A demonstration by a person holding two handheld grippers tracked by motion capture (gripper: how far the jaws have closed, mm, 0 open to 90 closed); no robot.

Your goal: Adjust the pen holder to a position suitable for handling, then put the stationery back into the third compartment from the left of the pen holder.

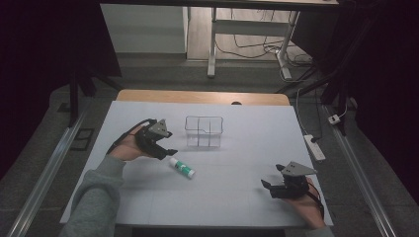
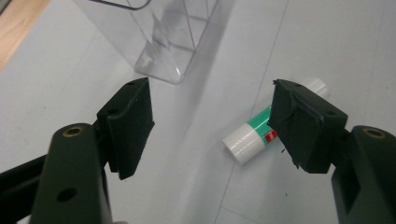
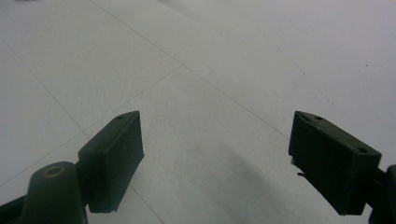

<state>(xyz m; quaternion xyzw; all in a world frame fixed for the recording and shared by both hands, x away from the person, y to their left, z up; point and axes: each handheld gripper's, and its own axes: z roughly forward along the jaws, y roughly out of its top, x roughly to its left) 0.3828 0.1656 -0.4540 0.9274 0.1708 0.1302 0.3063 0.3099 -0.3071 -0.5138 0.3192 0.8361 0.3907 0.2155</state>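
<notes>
Left tongs (image 2: 212, 126) spread, nearing glue stick (image 2: 261, 128) beside clear organizer (image 1: 203, 131); next likely straddle and pinch; right tongs (image 3: 215, 161) spread, idle over worktop (image 1: 232, 197).

Dim, grainy pics w/ dark vignetted edges; soft shadows, blurry close-up jaws.

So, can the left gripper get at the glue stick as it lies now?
Probably yes. The left gripper is open beside the glue stick, which lies flat on the white table. Nothing stands between them; the clear organizer is farther back.
</notes>
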